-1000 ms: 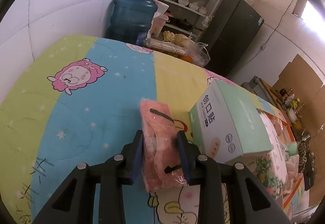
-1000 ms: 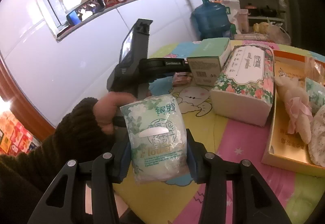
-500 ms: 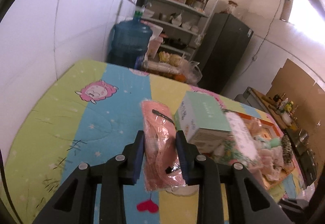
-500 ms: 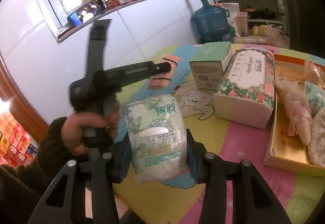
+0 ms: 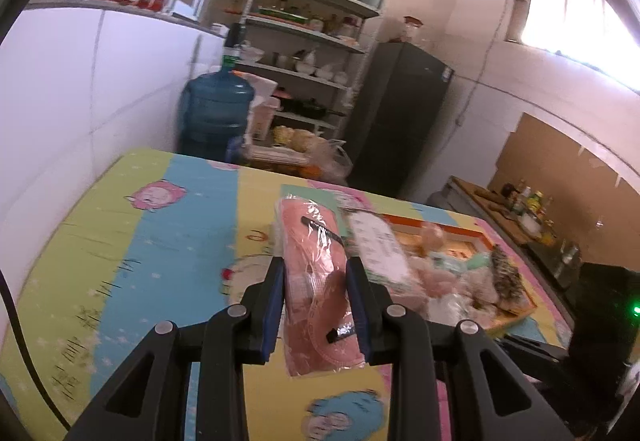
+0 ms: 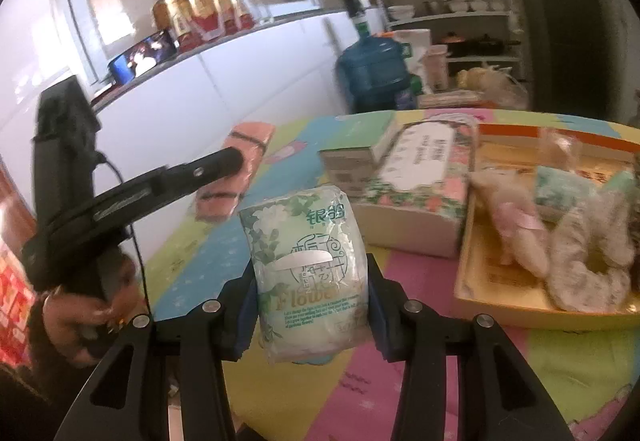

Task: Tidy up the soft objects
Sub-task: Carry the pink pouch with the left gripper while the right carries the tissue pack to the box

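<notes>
My left gripper (image 5: pixel 316 277) is shut on a pink cloth pack in clear wrap (image 5: pixel 314 273), held up above the cartoon table cover (image 5: pixel 168 241). The right wrist view shows the same pink pack (image 6: pixel 236 165) at the tip of that gripper, gripped by a hand (image 6: pixel 76 317) in a dark sleeve. My right gripper (image 6: pixel 310 281) is shut on a green-and-white tissue pack (image 6: pixel 308 273), raised over the table's near side. An orange tray (image 6: pixel 492 293) at the right holds plush toys and soft items.
A floral tissue box (image 6: pixel 420 177) and a mint-lidded carton (image 6: pixel 352 149) stand between the grippers and the tray. Behind the table are a blue water jug (image 5: pixel 216 113), shelves (image 5: pixel 308 53) and a dark fridge (image 5: pixel 400 117). A white wall runs along the left.
My left gripper has risen and drawn back with the pink pack, so more of the table and room shows. The right gripper with the tissue pack has shifted only slightly.
</notes>
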The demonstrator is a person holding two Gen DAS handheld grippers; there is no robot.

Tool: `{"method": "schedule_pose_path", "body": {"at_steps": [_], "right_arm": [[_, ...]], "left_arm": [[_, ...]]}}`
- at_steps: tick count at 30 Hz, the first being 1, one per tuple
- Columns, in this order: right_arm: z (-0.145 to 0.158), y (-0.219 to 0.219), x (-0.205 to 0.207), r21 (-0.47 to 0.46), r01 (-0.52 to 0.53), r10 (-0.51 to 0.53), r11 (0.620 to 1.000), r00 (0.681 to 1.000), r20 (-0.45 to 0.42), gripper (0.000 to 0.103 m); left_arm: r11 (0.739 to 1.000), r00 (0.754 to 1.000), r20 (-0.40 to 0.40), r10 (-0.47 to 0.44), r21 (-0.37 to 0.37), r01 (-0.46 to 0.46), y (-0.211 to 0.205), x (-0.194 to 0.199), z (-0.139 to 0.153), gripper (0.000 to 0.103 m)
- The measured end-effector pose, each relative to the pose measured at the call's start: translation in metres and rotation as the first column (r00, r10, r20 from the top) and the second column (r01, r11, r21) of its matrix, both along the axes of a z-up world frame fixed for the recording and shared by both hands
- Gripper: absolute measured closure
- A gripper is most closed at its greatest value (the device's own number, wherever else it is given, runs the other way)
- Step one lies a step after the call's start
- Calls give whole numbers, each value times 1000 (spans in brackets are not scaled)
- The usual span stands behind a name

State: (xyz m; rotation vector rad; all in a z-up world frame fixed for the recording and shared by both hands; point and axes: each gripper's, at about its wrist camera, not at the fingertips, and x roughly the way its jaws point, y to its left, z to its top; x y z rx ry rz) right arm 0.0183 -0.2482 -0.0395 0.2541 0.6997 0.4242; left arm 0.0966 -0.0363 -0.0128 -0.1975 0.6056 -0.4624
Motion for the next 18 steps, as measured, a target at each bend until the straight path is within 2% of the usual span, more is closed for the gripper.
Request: {"method": "schedule_pose_path", "body": {"at_steps": [9, 18], "right_arm": [[1, -57, -21, -4, 145, -145, 989, 989, 14, 55], [4, -129, -41, -12, 284, -283, 959, 958, 35, 55]], "left_arm": [[993, 994, 14, -112, -20, 112, -57, -15, 7, 72], [975, 975, 14, -222, -20, 222, -128, -14, 7, 72]]}}
